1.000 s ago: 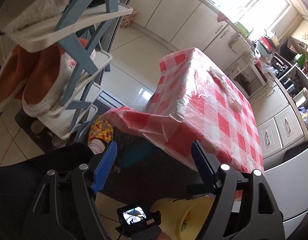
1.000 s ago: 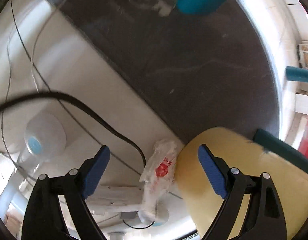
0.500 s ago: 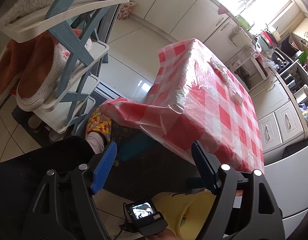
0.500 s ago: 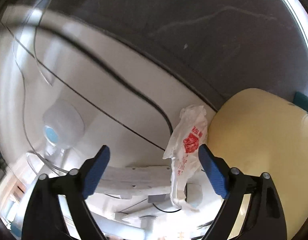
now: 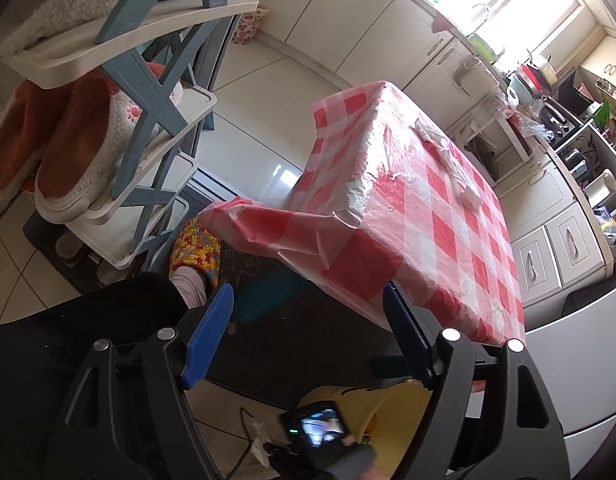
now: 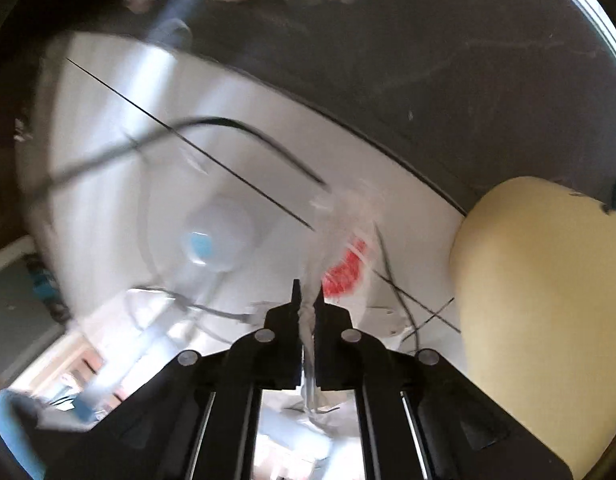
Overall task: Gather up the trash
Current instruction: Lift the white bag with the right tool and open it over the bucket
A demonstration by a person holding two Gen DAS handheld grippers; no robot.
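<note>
I am pinching the crumpled clear plastic bag with a red print (image 6: 340, 256) in my right gripper (image 6: 307, 300), jaws having just closed on its gathered end, above the white floor beside the yellow bin (image 6: 548, 300). It is handling light, limp, slippery. My left gripper (image 5: 308, 332) is hanging open, empty.

Plastic bag (image 6: 344, 240) just left of bin (image 6: 540, 300)

The left wrist camera looked down from high up, far across the checked table (image 5: 448, 216). The right wrist camera looked steeply down, close to the white floor (image 6: 268, 140). Both views showed the yellow bin (image 5: 360, 400) (image 6: 540, 300).
</note>
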